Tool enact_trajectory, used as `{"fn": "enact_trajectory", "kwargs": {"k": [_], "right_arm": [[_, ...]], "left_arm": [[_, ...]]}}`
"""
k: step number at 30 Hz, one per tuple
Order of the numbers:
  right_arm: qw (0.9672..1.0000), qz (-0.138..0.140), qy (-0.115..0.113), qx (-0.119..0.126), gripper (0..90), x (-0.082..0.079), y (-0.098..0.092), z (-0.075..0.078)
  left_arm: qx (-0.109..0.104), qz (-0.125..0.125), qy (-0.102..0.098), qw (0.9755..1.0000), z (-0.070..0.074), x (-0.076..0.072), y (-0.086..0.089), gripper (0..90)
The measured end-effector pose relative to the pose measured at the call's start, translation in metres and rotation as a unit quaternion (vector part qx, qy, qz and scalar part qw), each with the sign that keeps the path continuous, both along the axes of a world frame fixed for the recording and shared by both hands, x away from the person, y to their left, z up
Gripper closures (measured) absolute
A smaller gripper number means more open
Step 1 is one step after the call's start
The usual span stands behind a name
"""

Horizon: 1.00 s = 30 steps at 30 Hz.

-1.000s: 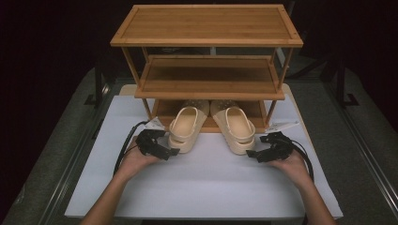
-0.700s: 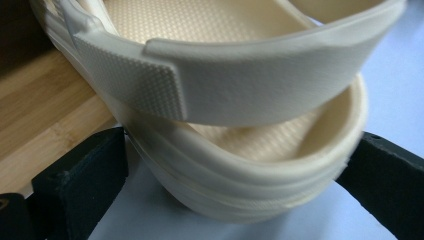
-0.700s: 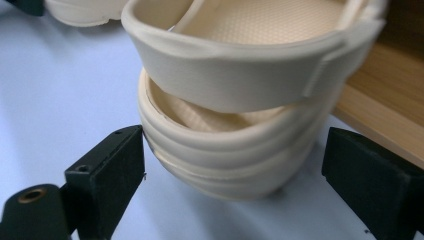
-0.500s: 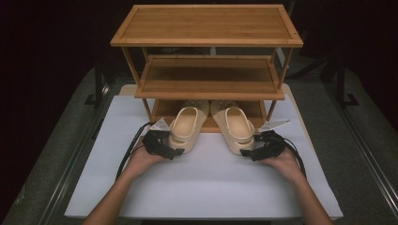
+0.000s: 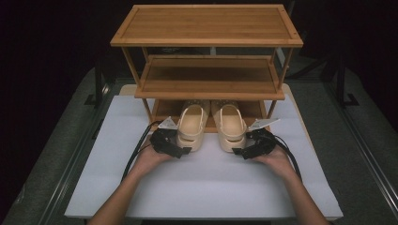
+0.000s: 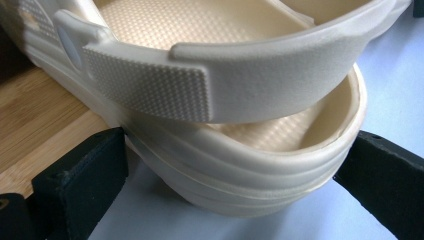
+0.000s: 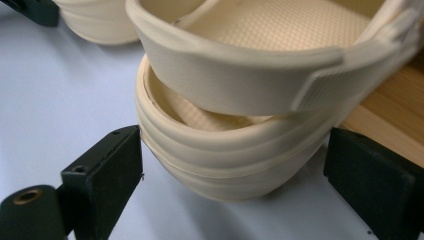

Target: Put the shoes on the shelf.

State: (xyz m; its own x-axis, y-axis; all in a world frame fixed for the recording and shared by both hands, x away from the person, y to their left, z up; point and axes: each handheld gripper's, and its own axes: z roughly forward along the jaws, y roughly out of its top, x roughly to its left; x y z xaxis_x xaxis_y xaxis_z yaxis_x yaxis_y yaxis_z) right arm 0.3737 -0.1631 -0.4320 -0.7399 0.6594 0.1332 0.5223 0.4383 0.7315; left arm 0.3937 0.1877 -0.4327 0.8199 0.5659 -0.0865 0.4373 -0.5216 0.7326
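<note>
From the high view I see a dark room and a white-covered tabletop (image 5: 206,183) carrying a three-tier bamboo shoe rack (image 5: 206,28). Two cream rubber clogs sit toes-in on its lowest shelf, heels jutting out over the white surface: the left cream clog (image 5: 190,127) and the right cream clog (image 5: 232,126). My left hand-held gripper (image 5: 184,151) sits at the heel of the left one, my right hand-held gripper (image 5: 237,152) at the heel of the right one.

In the left gripper view, the left clog's heel (image 6: 240,165) lies between the two black jaws, which stand spread on either side of it; the left jaw just touches the sole edge, and I cannot tell about the right.

In the right gripper view, the right clog's heel (image 7: 230,160) likewise sits between released, spread jaws, neither clamping it, with the bamboo shelf at right.
</note>
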Motion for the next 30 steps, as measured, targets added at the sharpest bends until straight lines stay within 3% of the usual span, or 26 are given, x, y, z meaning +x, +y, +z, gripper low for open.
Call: {"fn": "enact_trajectory", "kwargs": {"k": [10, 12, 17, 21, 30], "right_arm": [[0.9998, 0.014, -0.006, 0.01, 9.5, 0.005, 0.021, 0.001], [0.9998, 0.011, -0.013, -0.003, 8.9, 0.006, 0.028, 0.0], [0.9999, 0.004, -0.014, 0.002, 9.1, 0.007, 0.028, 0.0], [0.9997, -0.001, -0.023, 0.011, 9.7, 0.01, 0.028, 0.002], [0.9997, -0.011, -0.02, 0.002, 9.7, 0.028, 0.031, 0.003]], "left_arm": [[0.013, -0.02, -0.007, 0.9997, 0.002, 0.002, -0.024, 0.4], [0.019, -0.014, -0.01, 0.9997, 0.001, 0.003, -0.025, 0.3], [0.018, -0.01, -0.007, 0.9998, 0.002, 0.005, -0.026, 0.4], [0.029, -0.009, 0.001, 0.9996, 0.004, 0.01, -0.03, 0.3], [0.032, -0.006, 0.001, 0.9995, 0.004, 0.031, -0.031, 0.3]]}}
